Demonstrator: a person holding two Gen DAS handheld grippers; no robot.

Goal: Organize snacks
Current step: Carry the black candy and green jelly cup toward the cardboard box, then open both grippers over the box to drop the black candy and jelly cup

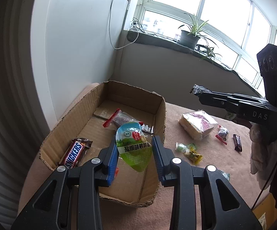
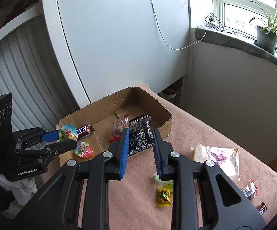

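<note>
A green egg pouch [image 1: 134,146] is clamped in the left claw [image 1: 135,149] and a black packet [image 2: 140,136] in the right claw [image 2: 140,143], above the cardboard box [image 1: 81,111]; inside, a bar [image 1: 74,153] is marked "SNICKERS", another perhaps lying on the tabletop [image 1: 205,159].

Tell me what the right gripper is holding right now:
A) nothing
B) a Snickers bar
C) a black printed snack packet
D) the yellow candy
C: the right gripper is shut on the black printed snack packet, held near the cardboard box.

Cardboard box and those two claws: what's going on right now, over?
Left gripper shut on green egg packet, over cardboard box. Right gripper shut on black snack packet, at box edge. Path clear; more snacks on blanket.
</note>
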